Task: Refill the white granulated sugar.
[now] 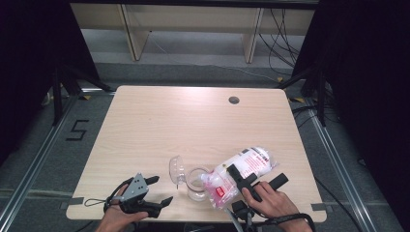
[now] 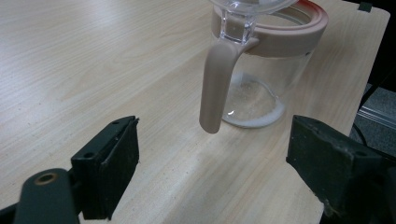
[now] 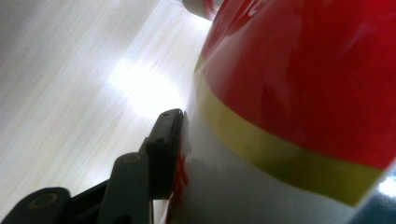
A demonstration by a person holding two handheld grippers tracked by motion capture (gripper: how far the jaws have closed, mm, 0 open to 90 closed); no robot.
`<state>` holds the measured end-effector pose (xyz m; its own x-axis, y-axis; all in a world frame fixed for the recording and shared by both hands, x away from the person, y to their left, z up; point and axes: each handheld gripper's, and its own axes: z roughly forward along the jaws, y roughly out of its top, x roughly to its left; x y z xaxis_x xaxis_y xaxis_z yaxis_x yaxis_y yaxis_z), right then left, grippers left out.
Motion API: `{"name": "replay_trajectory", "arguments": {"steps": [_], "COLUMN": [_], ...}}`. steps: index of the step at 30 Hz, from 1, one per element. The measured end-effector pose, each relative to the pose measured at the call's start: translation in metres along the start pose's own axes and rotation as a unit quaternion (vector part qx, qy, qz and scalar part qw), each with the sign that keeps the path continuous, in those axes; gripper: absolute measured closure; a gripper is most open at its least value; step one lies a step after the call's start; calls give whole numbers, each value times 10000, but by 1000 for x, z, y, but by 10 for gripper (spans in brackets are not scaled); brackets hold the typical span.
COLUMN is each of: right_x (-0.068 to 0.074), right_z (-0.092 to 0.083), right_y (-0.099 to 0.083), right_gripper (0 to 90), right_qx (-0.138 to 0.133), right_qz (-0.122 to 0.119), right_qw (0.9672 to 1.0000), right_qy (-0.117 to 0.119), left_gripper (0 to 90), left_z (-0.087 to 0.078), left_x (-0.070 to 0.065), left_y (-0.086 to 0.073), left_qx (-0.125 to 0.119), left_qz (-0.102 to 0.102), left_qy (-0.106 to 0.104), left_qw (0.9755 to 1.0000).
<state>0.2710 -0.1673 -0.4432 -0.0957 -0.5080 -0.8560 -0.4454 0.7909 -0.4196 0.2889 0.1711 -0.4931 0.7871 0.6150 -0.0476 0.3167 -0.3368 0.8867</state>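
Bag: a soft clear plastic bag (image 1: 244, 169) of white grains with a red, yellow and white label lay tilted near the table's front right corner, its lower end at the rim of the jar; in the right gripper view its glossy red and yellow print (image 3: 299, 93) pressed close against the black jaw.
Jar: a round clear jar (image 1: 197, 184) with a beige rim and a beige handle (image 2: 215, 84) stood upright near the front edge, a thin layer of white grains on its bottom; its clear lid (image 1: 177, 169) was swung up and back on the side away from the bag.
Right hand-held gripper: the right hand-held gripper (image 1: 256, 181) clamped the bag across its middle, one jaw over the top of it, the person's hand behind at the front edge.
Left hand-held gripper: the left hand-held gripper (image 1: 157, 191) rested at the front left of the table, jaws spread wide with nothing between them, pointing at the jar's handle but well short of it.
Table: the table (image 1: 183, 121) was pale wood-grain laminate, smooth, with rounded corners and a dark cable hole (image 1: 234, 100) near the far edge.
Open room: the far half and the left side were bare; jar, bag and both tools crowded the front edge.
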Motion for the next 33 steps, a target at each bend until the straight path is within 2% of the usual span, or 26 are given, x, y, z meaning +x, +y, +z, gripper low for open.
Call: {"name": "replay_trajectory", "arguments": {"steps": [2, 3, 5, 6, 7, 12, 13, 15, 16, 18, 19, 22, 23, 27, 28, 32, 33], "right_x": [-1, -1, -1, -1, -1, -2, -4, -4, -4, -5, -6, -6, -7, -6, -6, -6, -6], "right_z": [1, 1, 1, 2, 2, 2, 2, 2, 3, 3, 4, 3, 3, 4, 4, 4, 4], "right_y": [0, 1, 1, 1, 1, 0, 0, 0, -1, -2, -3, -4, -4, -4, -4, -3, -3], "right_gripper": [539, 540, 540, 540, 540, 542, 542, 542, 542, 543, 543, 543, 544, 545, 545, 546, 546], "right_qx": [-22, -28, -25, -39, -40, 44, 93, 98, 86, 140, 129, 131, 136, 144, 148, 124, 112], "right_qz": [-20, -29, -66, -86, -87, -95, -206, -207, -213, -261, -322, -261, -273, -268, -213, -206, -199], "right_qw": [10000, 10000, 10000, 9999, 9999, 9999, 9997, 9997, 9997, 9996, 9994, 9996, 9995, 9995, 9997, 9997, 9997], "right_qy": [-39, -33, -39, -45, -51, -107, -45, -51, -43, -15, -25, -17, -12, -12, -6, -3, -11], "left_gripper": [163, 163, 163, 163, 163, 163, 163, 163, 163, 163, 163, 163, 163, 163, 163, 163, 163], "left_z": [0, 0, 0, 0, 0, 0, 0, -1, 0, -1, -1, -1, -1, -1, -1, -1, -1], "left_x": [0, 1, 2, 0, 0, 0, 0, 1, 0, 0, 2, 2, 0, 1, 0, 1, 0], "left_y": [0, 1, 1, 0, 0, 0, 0, 0, 0, 0, 1, 1, 0, 0, 0, 0, 0], "left_qx": [7, 5, -8, -8, -13, -8, -10, -7, -12, -20, -46, -21, -9, -48, -35, -42, -43], "left_qz": [44, 142, 134, 6, -6, -13, -10, 83, -17, -19, 82, 107, -1, 21, -36, 34, -49], "left_qy": [-12, -23, -24, -9, -2, -12, -15, -26, -6, 0, -14, -12, -7, -9, 4, -11, 4], "left_qw": [10000, 9999, 9999, 10000, 10000, 10000, 10000, 10000, 10000, 10000, 10000, 9999, 10000, 10000, 10000, 10000, 10000]}}
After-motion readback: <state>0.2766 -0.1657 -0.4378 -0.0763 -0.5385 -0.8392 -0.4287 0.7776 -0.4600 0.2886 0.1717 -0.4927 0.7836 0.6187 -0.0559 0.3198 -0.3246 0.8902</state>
